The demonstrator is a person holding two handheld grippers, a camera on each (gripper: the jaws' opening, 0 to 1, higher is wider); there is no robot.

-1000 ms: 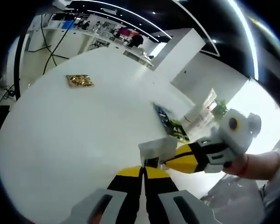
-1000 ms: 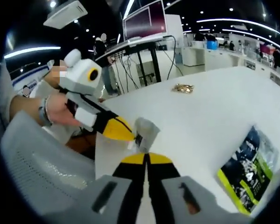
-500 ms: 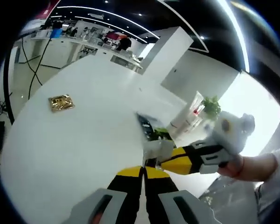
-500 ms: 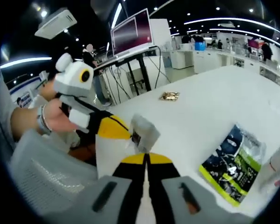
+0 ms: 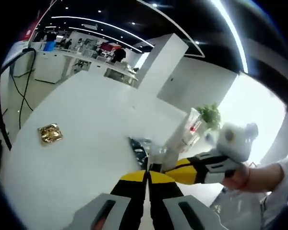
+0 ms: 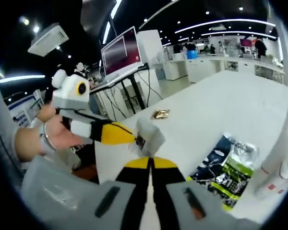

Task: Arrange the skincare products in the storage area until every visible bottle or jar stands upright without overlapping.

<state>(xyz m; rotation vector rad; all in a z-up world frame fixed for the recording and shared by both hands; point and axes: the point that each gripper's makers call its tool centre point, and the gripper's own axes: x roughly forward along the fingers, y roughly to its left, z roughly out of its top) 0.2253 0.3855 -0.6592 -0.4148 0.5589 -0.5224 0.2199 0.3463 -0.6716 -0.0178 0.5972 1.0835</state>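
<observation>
- The white bench (image 5: 81, 124) carries everything; its near edge runs just under both grippers.
- A dark and green printed sachet (image 6: 225, 167) lies flat on the bench, between the near edge and the tubes.
- White skincare tubes (image 5: 189, 129) stand upright beyond the sachet, toward the bench's far side; in the right gripper view one tube (image 6: 285, 143) rises just beside the sachet.
- The left gripper (image 5: 146, 179) has its yellow-tipped jaws clenched together; I cannot tell whether they pinch the packet.
- The right gripper (image 6: 151, 167) is likewise closed, its jaw tips at the base of a small pale packet (image 6: 149, 136).
- That packet is held off the bench between the two grippers, above the near edge; the left gripper's tip (image 6: 117, 134) meets it from the side.
- A small gold wrapper (image 5: 50, 134) lies alone, well apart from the tubes.
- Judgement: to do this step well, keep one firm pinch, bring the packet down on bare bench near the tubes without touching them, and let go only once it rests steady.
</observation>
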